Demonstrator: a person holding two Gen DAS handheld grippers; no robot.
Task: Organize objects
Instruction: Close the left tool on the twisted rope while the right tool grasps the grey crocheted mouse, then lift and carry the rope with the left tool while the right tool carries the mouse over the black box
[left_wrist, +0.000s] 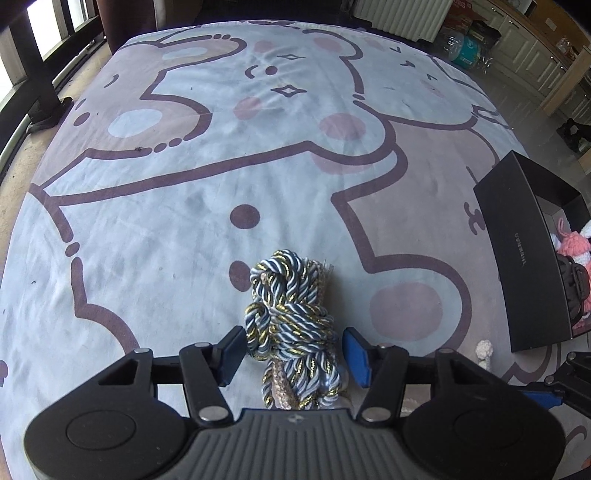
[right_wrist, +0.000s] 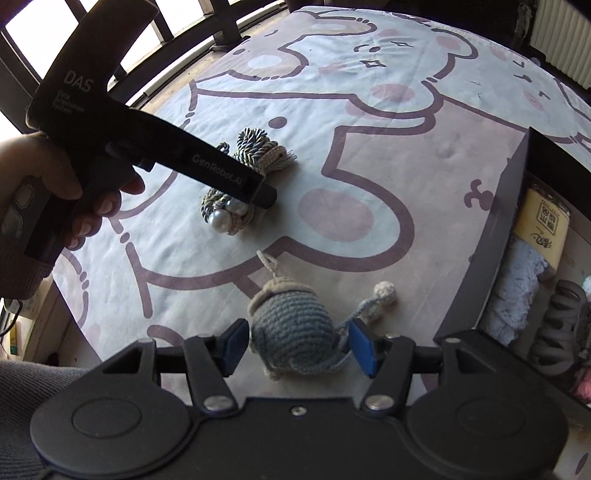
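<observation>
The black box (right_wrist: 491, 236) at the right edge of the frame already holds several items. Two remain on the printed cloth: the knotted rope bundle (left_wrist: 291, 321), lower centre, straddled by the open left tongs (left_wrist: 293, 356), and the crocheted blue toy (right_wrist: 291, 332), lower centre, between the open right tongs (right_wrist: 297, 347). Neither is gripped yet.

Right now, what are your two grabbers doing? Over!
Left gripper open around the rope bundle. Right gripper open around the crochet toy. Black box waits right. Nothing in the way.
</observation>
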